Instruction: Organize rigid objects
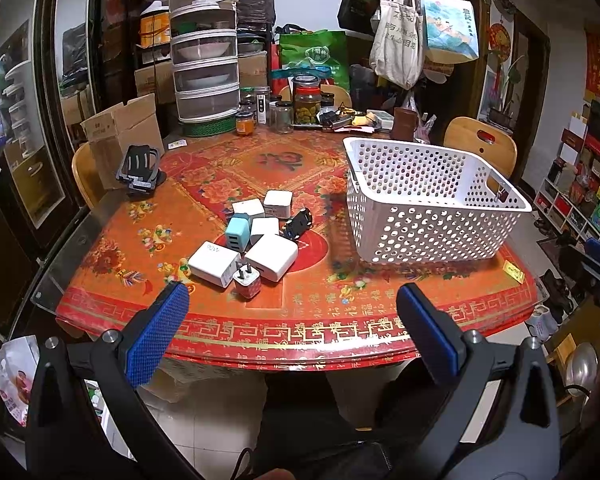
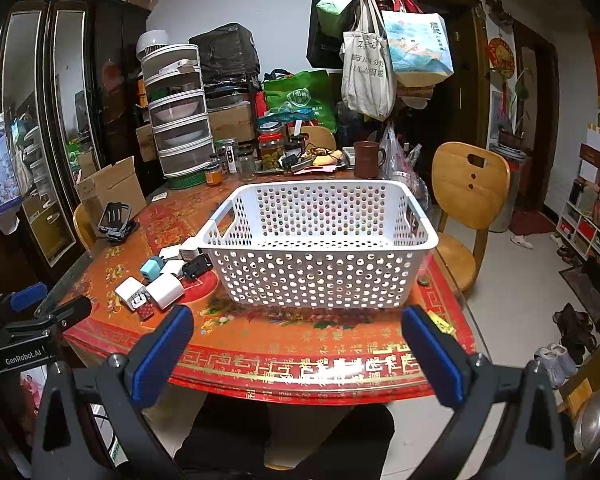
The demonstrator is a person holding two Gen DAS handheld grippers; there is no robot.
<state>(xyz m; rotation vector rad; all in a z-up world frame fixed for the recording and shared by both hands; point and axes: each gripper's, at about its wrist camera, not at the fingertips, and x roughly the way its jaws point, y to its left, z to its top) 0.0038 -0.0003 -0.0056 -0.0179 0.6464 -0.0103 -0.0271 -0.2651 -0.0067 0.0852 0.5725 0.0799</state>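
A cluster of several charger plugs (image 1: 256, 240), mostly white with one light blue (image 1: 235, 232) and one small red-bottomed one (image 1: 247, 280), lies on the red patterned table (image 1: 284, 328). A small black toy car (image 1: 298, 222) sits at the cluster's right. The white perforated basket (image 1: 428, 200) stands empty to the right. My left gripper (image 1: 292, 300) hangs open over the near table edge, short of the plugs. My right gripper (image 2: 298, 322) is open in front of the basket (image 2: 316, 248), with the plugs (image 2: 160, 280) to its left.
A black phone stand (image 1: 140, 168) and a cardboard box (image 1: 120, 132) sit at the table's left. Jars (image 1: 306, 102), a stacked food cover (image 1: 204, 52) and a brown mug (image 2: 366, 158) crowd the far side. Wooden chairs (image 2: 466, 196) stand around. A yellow tag (image 1: 514, 271) lies near the right edge.
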